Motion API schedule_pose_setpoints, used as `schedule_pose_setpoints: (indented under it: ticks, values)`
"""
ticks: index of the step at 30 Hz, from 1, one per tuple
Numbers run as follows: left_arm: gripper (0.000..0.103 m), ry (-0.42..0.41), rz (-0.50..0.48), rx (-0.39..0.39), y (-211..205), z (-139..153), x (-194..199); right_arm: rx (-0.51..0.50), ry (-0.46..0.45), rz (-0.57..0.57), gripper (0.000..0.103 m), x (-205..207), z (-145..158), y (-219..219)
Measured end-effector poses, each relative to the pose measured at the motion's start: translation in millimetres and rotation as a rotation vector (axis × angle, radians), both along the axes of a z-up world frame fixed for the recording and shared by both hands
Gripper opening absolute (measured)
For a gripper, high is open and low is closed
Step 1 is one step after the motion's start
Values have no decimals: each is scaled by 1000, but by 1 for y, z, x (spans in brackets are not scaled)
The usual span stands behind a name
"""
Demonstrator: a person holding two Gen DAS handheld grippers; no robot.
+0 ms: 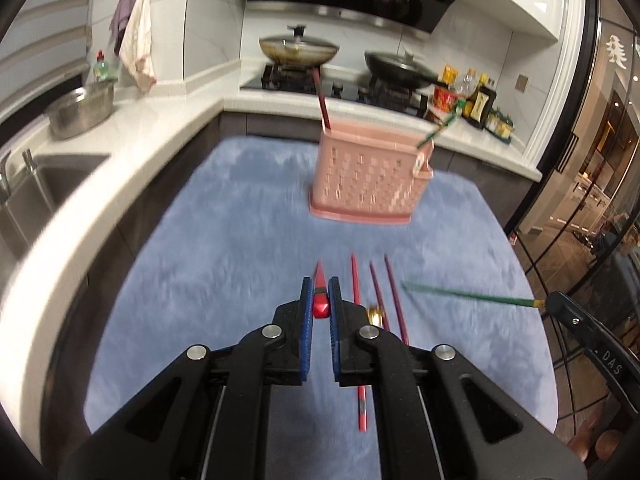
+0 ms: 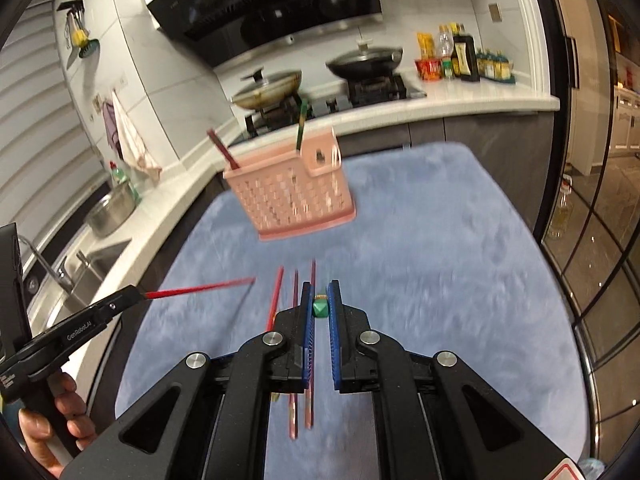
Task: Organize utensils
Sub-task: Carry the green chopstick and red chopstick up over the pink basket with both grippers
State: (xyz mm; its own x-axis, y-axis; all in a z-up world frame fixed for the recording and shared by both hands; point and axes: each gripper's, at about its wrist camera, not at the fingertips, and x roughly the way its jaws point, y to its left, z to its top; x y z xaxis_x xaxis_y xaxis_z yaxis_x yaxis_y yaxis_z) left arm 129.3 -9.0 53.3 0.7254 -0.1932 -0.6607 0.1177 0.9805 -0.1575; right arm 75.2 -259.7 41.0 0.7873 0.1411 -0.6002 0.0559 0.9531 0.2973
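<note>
The desk [image 1: 180, 248], covered by a blue plush cloth, carries all items under review. A pink perforated basket [image 1: 364, 184] stands toward the far edge of the desk, holding one dark red chopstick [image 1: 323, 102] at one end and one green chopstick [image 1: 438, 126] at the other, both leaning out above its rim. The left gripper [image 1: 320, 300] is above the near part of the desk, jaws clenched on a red chopstick [image 1: 320, 280] whose tip points toward the basket. The right gripper [image 2: 320, 300] is over the near right part of the desk, jaws clenched on a green chopstick [image 1: 468, 294]. Three loose chopsticks lie side by side on the cloth near the near edge: one red [image 1: 356, 284] and two dark purple-red [image 1: 394, 292]. Motion blur obscures finer detail.
</note>
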Motion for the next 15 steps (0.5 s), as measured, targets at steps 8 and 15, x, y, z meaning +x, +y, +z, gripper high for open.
schedule_pose_setpoints:
  ticks: [8,15]
  values:
    - [7,-59,-7,-18,2,44,38,-14,-72,6,7,28,44,-9]
    - [7,-114,-20,-29,-2,88,65,37,-125,37,7,60,83,-13]
